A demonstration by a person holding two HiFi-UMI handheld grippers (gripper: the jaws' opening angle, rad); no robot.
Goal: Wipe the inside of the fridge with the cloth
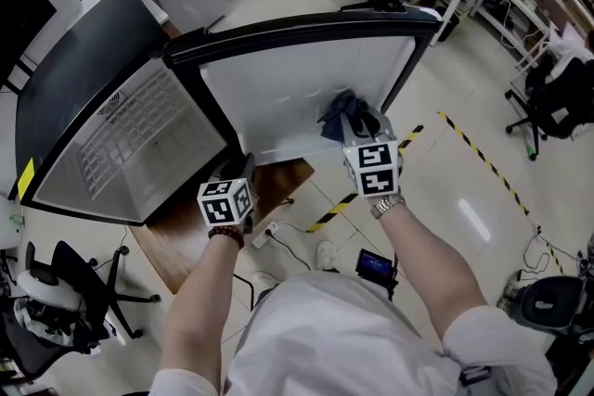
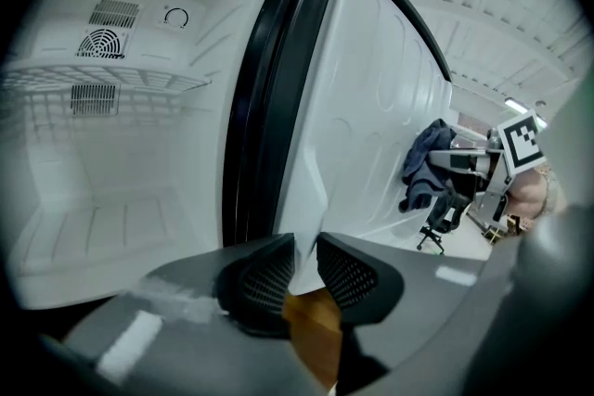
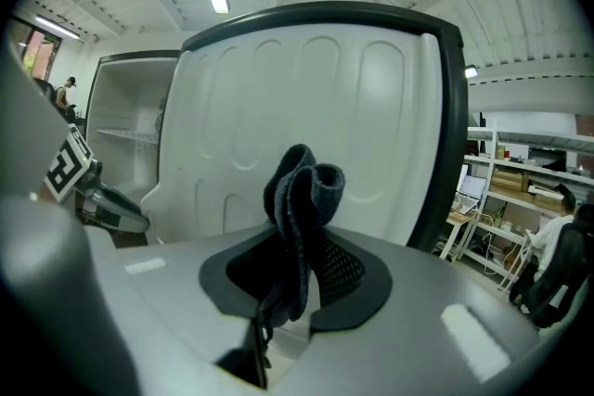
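Head view: at 1 o'clock from centre our right gripper has its jaws clamped on the dark blue cloth, which bunches up out of the pads toward 12 o'clock. The cloth sits in front of the white inner face of the open fridge door, near its lower edge; we cannot tell whether it touches. At 8 o'clock our left gripper meets the door's lower corner. In the left gripper view its jaws stand nearly together, pinching the door's thin white edge. The fridge interior with its wire shelf lies at 9 o'clock there.
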